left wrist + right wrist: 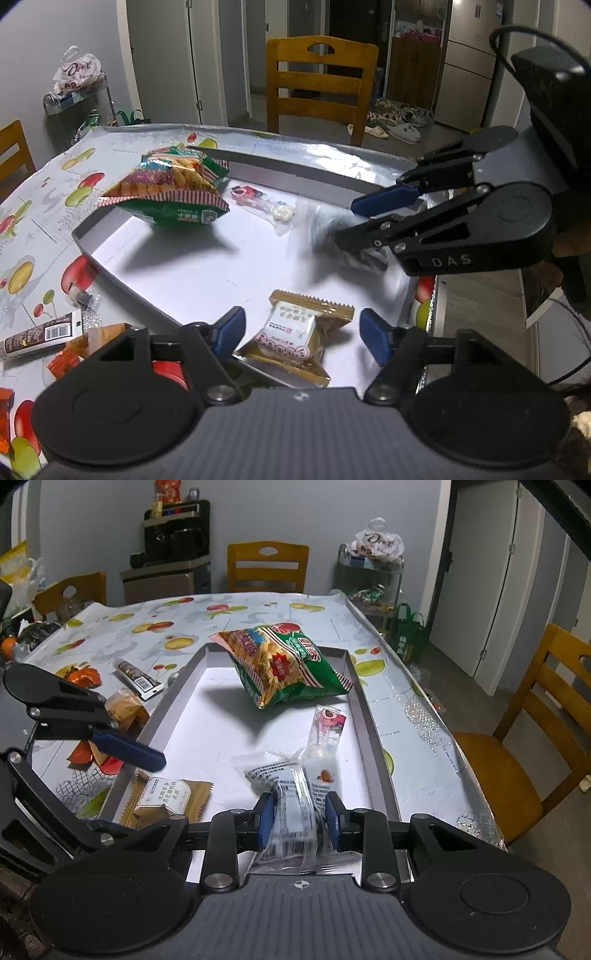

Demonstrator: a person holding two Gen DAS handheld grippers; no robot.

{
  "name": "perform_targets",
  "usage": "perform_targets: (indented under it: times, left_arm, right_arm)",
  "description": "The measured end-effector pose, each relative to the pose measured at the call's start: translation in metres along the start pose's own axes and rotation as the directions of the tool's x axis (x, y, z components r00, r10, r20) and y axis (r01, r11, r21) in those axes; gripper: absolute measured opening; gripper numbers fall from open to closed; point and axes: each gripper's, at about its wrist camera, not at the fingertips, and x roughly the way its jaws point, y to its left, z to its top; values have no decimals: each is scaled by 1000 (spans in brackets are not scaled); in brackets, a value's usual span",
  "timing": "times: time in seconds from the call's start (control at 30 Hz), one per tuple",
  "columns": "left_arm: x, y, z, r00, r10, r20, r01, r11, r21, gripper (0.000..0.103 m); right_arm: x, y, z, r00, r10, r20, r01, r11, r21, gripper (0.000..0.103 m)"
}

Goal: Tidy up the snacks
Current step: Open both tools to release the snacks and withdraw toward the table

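A white tray (177,269) (207,709) lies on the fruit-print table. In it lie a green cracker bag (168,188) (284,664), a pink candy packet (255,197) (328,725) and a gold pastry packet (295,336) (166,797). My left gripper (301,334) is open, its blue pads either side of the gold packet; it also shows in the right wrist view (140,755). My right gripper (300,821) is shut on a clear printed snack packet (291,805), held just over the tray's near end; in the left wrist view (354,221) the packet is blurred.
Left of the tray lie a dark chocolate tube (38,334) (138,677), orange wrappers (83,675) and a brown bun packet (125,707). Wooden chairs stand at the far side (321,85) and to the right (532,738). A cart with bags (373,568) stands past the table.
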Motion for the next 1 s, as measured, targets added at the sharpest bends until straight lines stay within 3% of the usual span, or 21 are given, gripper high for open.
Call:
perform_targets:
  times: [0.1, 0.17, 0.37, 1.0]
  left_arm:
    - [-7, -1, 0, 1000, 11, 19, -11, 1000, 0, 76]
    - [-13, 0, -1, 999, 30, 36, -30, 1000, 2, 79]
    - [-36, 8, -6, 995, 64, 78, -62, 998, -27, 81]
    - [-107, 60, -57, 963, 248, 108, -222, 953, -204, 82]
  right_arm:
    - [-2, 0, 2, 1000, 2, 9, -2, 1000, 5, 40]
    - [-5, 0, 3, 1000, 5, 24, -5, 1000, 11, 53]
    - [-11, 5, 10, 998, 6, 61, -7, 1000, 15, 75]
    - [-5, 59, 36, 993, 80, 84, -76, 996, -48, 87]
